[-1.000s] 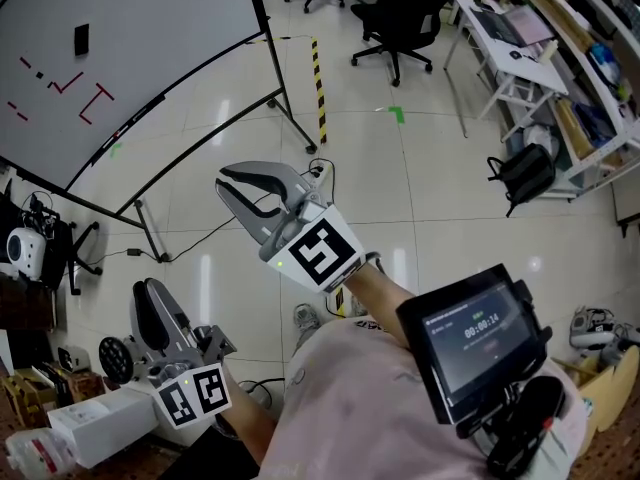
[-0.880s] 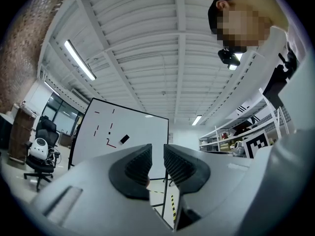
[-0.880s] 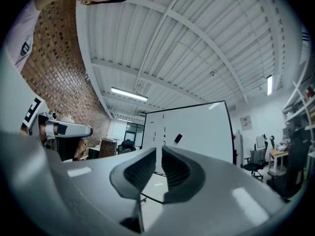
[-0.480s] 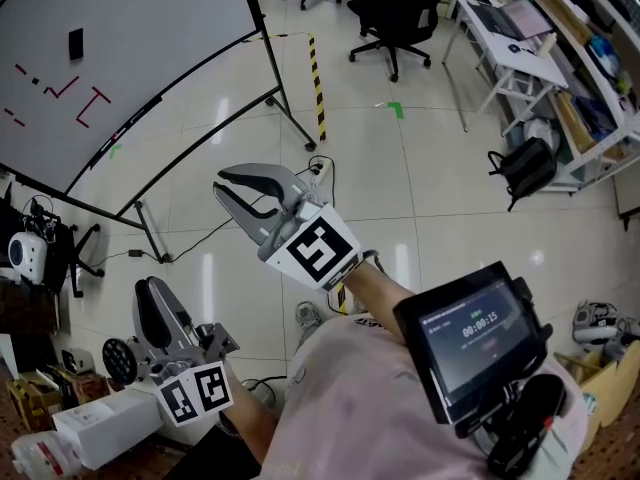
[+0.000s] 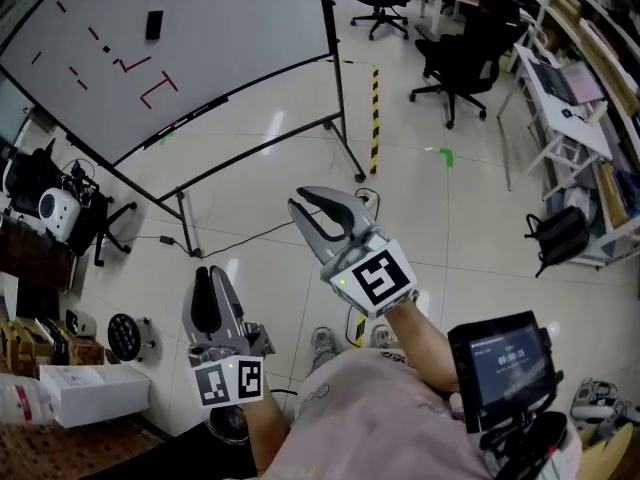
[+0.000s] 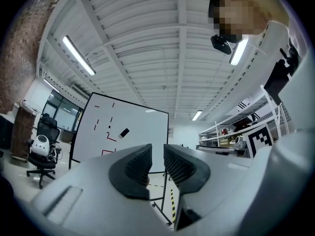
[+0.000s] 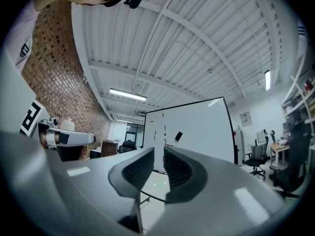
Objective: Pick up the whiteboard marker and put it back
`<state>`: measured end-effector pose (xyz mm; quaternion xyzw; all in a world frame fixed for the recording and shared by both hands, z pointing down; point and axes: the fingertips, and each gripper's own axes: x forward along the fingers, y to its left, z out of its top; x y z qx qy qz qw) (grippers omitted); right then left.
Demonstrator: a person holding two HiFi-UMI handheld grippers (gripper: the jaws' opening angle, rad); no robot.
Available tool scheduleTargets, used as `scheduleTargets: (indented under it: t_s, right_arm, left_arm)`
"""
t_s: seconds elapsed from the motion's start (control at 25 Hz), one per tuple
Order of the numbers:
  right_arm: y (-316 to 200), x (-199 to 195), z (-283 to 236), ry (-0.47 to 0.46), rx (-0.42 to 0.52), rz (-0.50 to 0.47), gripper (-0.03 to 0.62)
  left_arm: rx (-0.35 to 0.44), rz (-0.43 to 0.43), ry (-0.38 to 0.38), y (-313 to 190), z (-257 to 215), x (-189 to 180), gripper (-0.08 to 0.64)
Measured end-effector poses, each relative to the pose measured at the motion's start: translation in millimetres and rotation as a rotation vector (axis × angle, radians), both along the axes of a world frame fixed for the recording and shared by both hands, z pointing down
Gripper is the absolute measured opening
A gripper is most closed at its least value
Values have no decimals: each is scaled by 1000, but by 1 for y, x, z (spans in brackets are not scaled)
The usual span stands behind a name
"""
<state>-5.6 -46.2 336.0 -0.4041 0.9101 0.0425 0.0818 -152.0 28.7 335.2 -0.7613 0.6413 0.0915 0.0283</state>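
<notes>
Head view: the whiteboard [image 5: 200, 38] stands far left on a wheeled frame, and its foot [image 5: 350, 163] reaches out onto the tiled floor [image 5: 440, 218]. Open floor lies between the person and the board. A striped strip [image 5: 376, 103] and office chairs [image 5: 460, 63] lie beyond it at the far right, and clutter lines the near left edge. The right gripper [image 5: 315, 208] is held mid-scene and the left gripper [image 5: 208, 276] nearer and to the left; both point towards the board and neither has anything in it. The whiteboard marker cannot be picked out, so its place and long axis cannot be told. Only red strokes [image 5: 150, 83] and a small black block [image 5: 153, 23] show on the board. Compared with a second ago, more of the board is in frame and it sits further right, as do both grippers.

Left gripper view: the left gripper [image 6: 156, 154] has its jaws nearly together, a narrow slit with nothing between them. The whiteboard [image 6: 138, 127] is straight ahead, well apart.

Right gripper view: the right gripper [image 7: 158, 159] shows the same narrow empty slit. The whiteboard [image 7: 197, 127] is ahead, with a brick wall [image 7: 54, 82] on the left.
</notes>
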Motion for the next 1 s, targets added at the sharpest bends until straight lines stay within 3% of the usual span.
scheduleTargets:
  t_s: [0.16,0.6,0.8,1.0]
  right_arm:
    - [-1,0,2,20,4,24,64]
    - [16,-39,-26,14,79,-54,72]
    - [24,-46,-30,4,88,-89,3]
    - [26,-47,-30,13,95,-91,3]
  left_arm:
    - [-7,-4,4,-1,0,-3,78]
    - [18,-21,-17,4,-8,-17,78]
    - [16,-40,-13,6,-8,-22,78]
    - [9,-37,-8,5,-4,-20,78]
